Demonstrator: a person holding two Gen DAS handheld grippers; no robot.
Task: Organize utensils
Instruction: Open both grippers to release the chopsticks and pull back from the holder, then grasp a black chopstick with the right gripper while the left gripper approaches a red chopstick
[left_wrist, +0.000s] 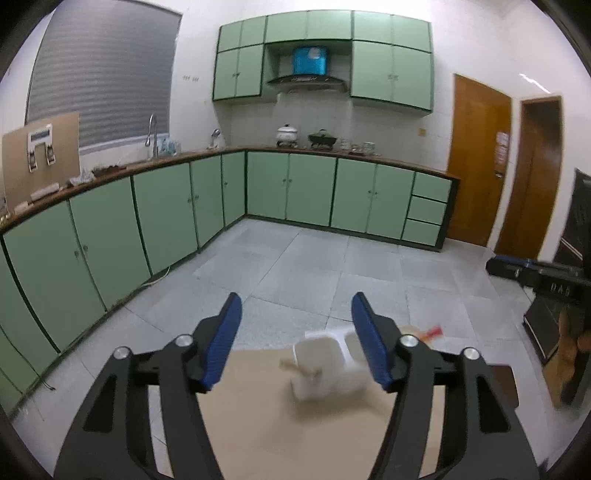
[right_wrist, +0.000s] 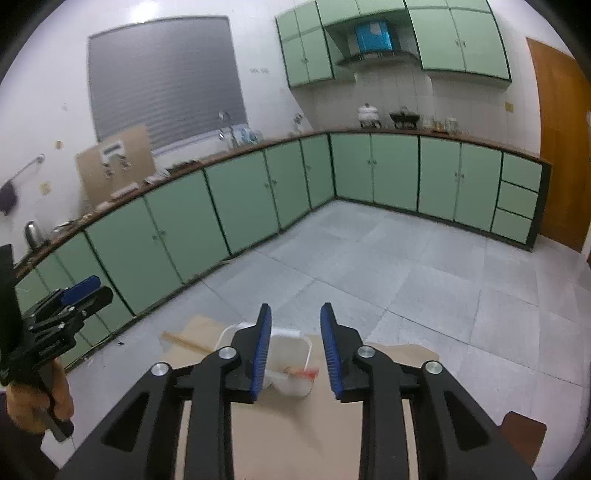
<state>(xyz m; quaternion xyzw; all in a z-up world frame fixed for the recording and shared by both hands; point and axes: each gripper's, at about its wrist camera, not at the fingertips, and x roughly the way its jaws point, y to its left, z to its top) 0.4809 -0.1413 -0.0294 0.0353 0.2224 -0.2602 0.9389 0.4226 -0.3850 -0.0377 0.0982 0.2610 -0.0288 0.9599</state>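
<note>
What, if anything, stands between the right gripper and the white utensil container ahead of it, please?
Nothing visible does. The right gripper is open with the white container directly beyond its fingertips on the brown table.

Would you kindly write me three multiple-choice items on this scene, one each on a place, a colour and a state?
1. Where does the white container stand?
A. on the brown table
B. on the counter
C. on the floor tiles

2. What colour are the gripper pads?
A. red
B. blue
C. green

3. How do both grippers stand?
A. shut on a spoon
B. shut and empty
C. open and empty

Answers:
1 A: the white container sits at the far edge of the brown table, with the floor beyond.
2 B: the pads on the black fingers are blue.
3 C: the left gripper and the right gripper each show a wide gap with nothing between the fingers.
</note>
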